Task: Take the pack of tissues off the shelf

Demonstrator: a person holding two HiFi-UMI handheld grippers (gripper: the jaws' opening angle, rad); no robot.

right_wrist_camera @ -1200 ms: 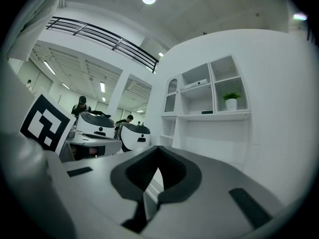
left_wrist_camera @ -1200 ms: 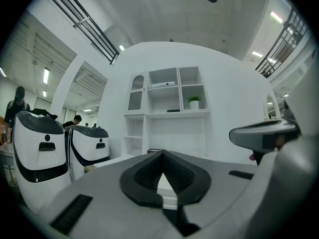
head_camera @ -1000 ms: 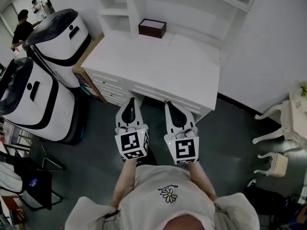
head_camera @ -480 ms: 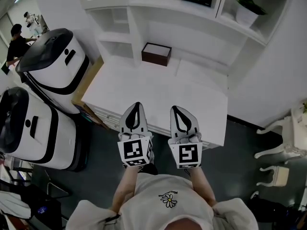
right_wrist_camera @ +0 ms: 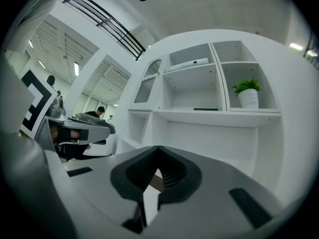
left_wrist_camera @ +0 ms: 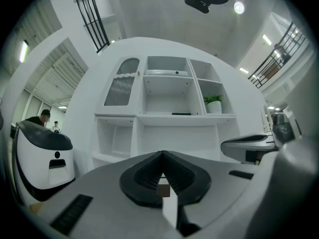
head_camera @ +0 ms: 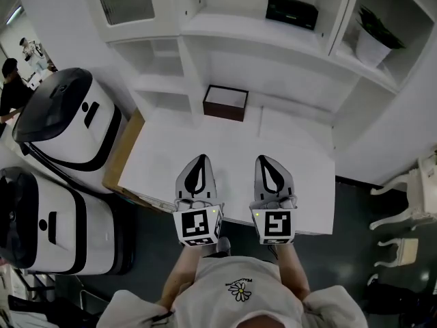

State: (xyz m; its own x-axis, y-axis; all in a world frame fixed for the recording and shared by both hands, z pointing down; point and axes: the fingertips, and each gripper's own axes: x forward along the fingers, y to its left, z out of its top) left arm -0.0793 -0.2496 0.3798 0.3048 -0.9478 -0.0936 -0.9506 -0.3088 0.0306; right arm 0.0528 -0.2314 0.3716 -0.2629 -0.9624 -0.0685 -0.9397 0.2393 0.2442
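The pack of tissues [head_camera: 291, 11] is a flat dark packet lying on the upper middle shelf of the white shelf unit; it also shows as a thin dark strip in the left gripper view [left_wrist_camera: 181, 114] and the right gripper view [right_wrist_camera: 205, 109]. My left gripper [head_camera: 200, 161] and right gripper [head_camera: 268, 160] hover side by side over the front of the white desk [head_camera: 164, 149], pointing level at the shelves, well short of and below the pack. Both are shut with nothing held [left_wrist_camera: 162, 153] [right_wrist_camera: 158, 147].
A brown open box [head_camera: 225, 102] sits at the back of the desk, straight ahead of the grippers. A potted plant [head_camera: 377, 38] stands in the right shelf compartment. Two white machines with black tops [head_camera: 65, 118] [head_camera: 41, 217] stand left; a white chair [head_camera: 410, 203] right.
Both grippers have moved forward together from in front of the desk to above its front part. The upper shelves with the dark pack and the plant have come into view.
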